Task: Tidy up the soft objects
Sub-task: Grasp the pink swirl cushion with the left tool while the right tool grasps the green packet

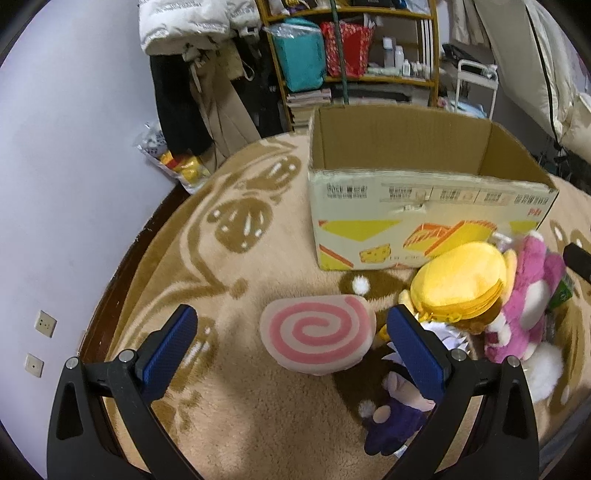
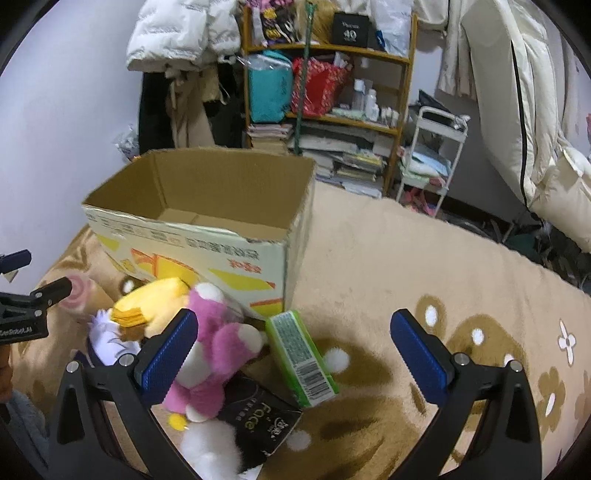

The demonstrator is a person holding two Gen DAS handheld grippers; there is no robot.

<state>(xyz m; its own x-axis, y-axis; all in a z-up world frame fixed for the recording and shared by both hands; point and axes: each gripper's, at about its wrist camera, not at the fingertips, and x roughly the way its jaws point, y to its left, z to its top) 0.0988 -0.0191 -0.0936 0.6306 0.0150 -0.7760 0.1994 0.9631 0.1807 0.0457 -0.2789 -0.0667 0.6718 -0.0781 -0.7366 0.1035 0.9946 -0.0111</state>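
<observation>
We read "Face" on the flat black packet [image 2: 258, 424] at lower centre, "40" on the black bag [image 2: 349, 31] atop the wooden shelf, and "GenRobot.AI" on the black hand-held gripper [image 2: 22, 328] at the left edge.

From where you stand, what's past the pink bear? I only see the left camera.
Observer: A green carton lies on the rug beside the pink bear.
Operator: Anything else hiding there?
Observer: Yes, a black packet lies flat in front of the bear.
Operator: Are the other tongs holding something?
Observer: No, the right tongs are open and empty.
Operator: Is the box empty?
Observer: The part of the cardboard box floor that shows is bare.
</observation>
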